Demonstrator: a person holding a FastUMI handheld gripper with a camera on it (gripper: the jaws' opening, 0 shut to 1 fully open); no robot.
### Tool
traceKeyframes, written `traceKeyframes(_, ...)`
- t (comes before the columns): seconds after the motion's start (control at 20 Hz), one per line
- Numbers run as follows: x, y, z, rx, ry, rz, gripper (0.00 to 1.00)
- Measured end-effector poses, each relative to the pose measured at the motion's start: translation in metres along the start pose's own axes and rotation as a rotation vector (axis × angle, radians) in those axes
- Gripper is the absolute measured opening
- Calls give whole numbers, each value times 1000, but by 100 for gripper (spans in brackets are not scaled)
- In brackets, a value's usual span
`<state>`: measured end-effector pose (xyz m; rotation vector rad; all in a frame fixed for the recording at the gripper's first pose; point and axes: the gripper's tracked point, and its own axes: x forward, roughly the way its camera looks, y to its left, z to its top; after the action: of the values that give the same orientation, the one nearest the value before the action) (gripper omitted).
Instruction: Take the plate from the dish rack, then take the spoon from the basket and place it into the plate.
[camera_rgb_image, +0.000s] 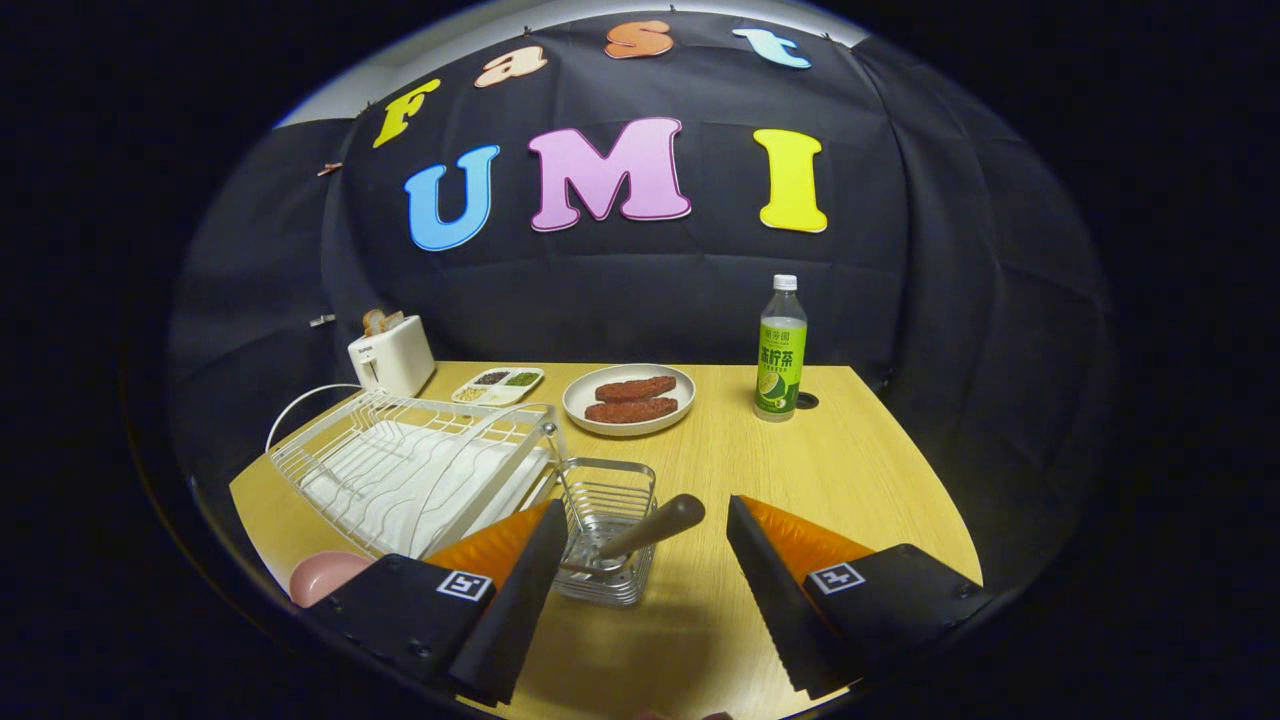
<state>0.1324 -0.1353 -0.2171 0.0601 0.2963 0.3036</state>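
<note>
Wood-handled spoon (655, 525) stood in the small wire basket (607, 530) just ahead between the gripper (640, 590) fingers, which were spread wide and empty, handle leaning up toward the right finger; pink plate (325, 575) lay beside the white dish rack (410, 470).

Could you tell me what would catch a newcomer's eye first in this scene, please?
First, the open hand-held gripper, with a wire basket between its fingers and a spoon handle leaning out. Beside the basket is a white dish rack; beyond stand a green-labelled bottle and a plate of brown food.
</note>
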Motion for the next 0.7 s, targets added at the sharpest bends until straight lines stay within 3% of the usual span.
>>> traceKeyframes(0.3, 24, 10, 7, 24, -3, 49, 96)
traceKeyframes(0.4, 28, 15, 12, 22, -12, 64, 81)
traceKeyframes(0.45, 29, 15, 11, 18, -11, 68, 67)
traceKeyframes(0.7, 27, 31, 10, 2, -1, 107, 42)
